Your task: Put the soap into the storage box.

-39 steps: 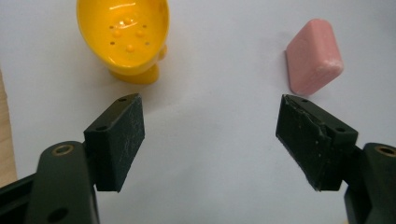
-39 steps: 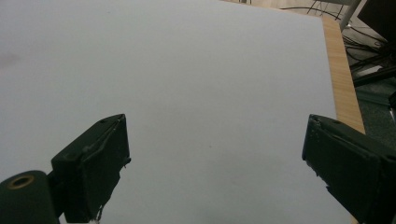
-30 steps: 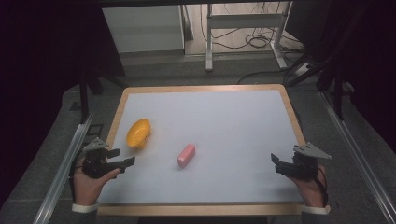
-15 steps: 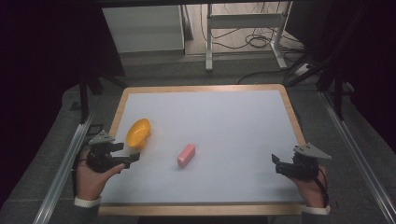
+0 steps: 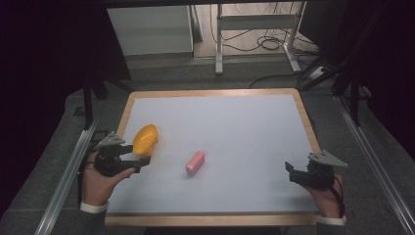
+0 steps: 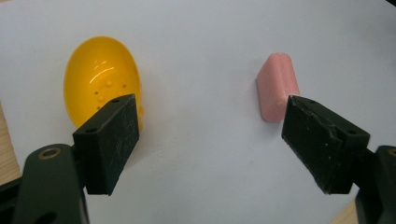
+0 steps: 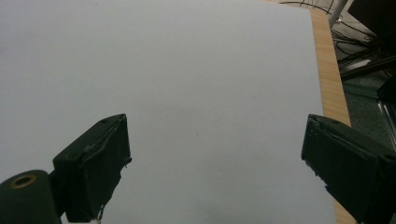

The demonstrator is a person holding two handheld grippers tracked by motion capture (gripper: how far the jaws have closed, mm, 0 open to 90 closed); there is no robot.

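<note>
Right gripper has its jaws spread wide, nothing between them, both hanging over the white table surface. The wooden table edge runs along the white surface's right side, passing just behind the right-hand jaw. Beyond that edge, at the top right corner, some cables and a dark metal frame sit on the grey floor.
</note>
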